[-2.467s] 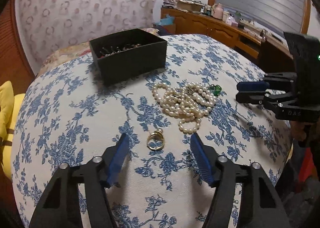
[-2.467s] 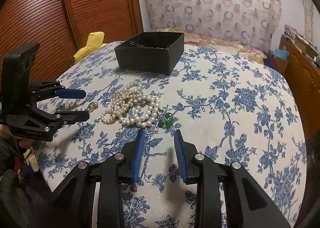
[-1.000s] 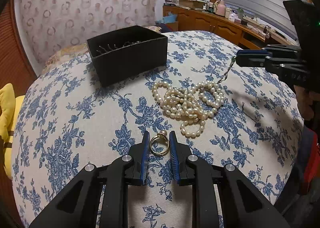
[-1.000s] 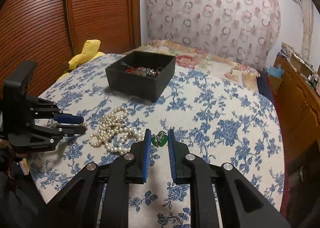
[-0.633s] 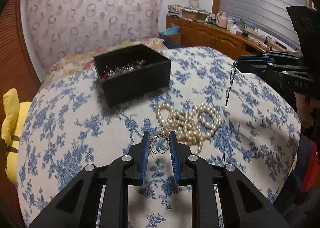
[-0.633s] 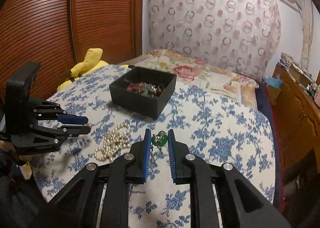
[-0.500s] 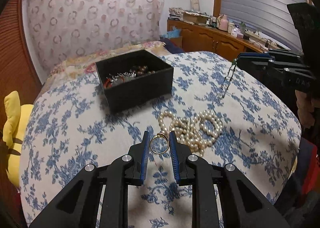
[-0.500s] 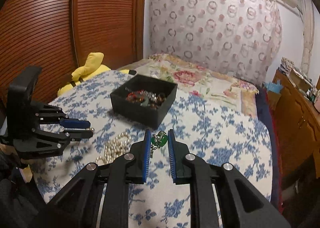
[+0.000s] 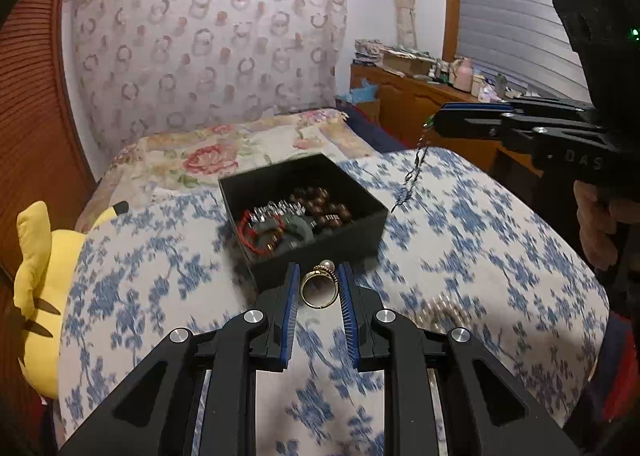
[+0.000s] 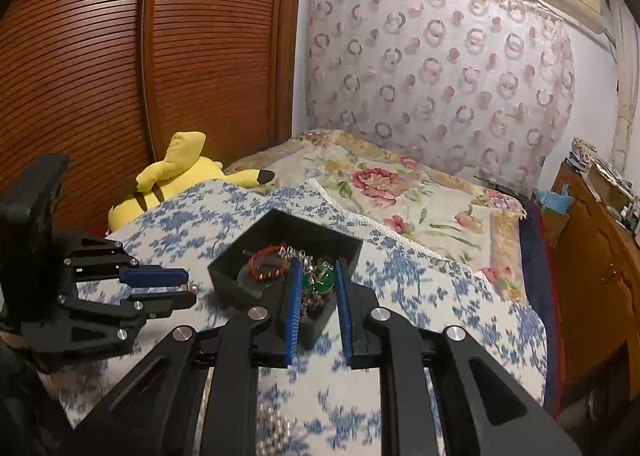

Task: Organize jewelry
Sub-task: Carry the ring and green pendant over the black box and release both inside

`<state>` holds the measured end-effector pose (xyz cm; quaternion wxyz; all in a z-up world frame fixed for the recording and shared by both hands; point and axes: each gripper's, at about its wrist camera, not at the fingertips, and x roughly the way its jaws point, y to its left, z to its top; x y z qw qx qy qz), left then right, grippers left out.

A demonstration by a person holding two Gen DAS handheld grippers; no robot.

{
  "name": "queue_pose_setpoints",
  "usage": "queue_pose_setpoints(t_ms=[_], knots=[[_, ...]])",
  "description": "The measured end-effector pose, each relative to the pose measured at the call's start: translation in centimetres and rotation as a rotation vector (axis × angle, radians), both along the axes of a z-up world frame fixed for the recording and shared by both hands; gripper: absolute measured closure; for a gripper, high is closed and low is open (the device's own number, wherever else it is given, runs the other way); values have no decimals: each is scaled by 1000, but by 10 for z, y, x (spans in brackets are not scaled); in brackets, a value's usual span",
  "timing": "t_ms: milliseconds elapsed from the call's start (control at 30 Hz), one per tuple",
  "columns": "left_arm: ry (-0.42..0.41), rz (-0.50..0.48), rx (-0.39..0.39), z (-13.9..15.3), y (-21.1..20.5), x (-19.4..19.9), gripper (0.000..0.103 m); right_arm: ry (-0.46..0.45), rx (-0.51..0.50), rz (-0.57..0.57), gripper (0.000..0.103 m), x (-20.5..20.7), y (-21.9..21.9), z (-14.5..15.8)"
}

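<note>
Blue-floral bed cover below, left gripper level, fingers clenched on gold pearl ring just short of black jewelry box, right gripper over box, pinching green pendant necklace.

Motion-blurred pearl necklace lies partly hidden behind the left gripper.

A gold pearl ring is clamped in the left gripper, near the black box. A dangling chain is pinched by the right gripper.
</note>
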<state>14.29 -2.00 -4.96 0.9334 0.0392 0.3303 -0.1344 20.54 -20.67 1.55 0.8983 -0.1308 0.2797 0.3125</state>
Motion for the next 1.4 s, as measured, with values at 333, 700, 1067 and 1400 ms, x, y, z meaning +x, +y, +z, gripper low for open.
queue_pose_setpoints(t_ms=[333, 700, 1067, 1400], knots=[[2, 39, -12, 0, 8, 42, 84, 2, -59, 7, 84, 30, 33, -6], [23, 87, -37, -7, 17, 62, 73, 53, -73, -4, 84, 58, 45, -28], [1, 121, -26, -8, 31, 50, 30, 93, -70, -29, 84, 92, 63, -39], [-15, 161, -36, -13, 54, 34, 10, 90, -81, -24, 84, 98, 78, -37]])
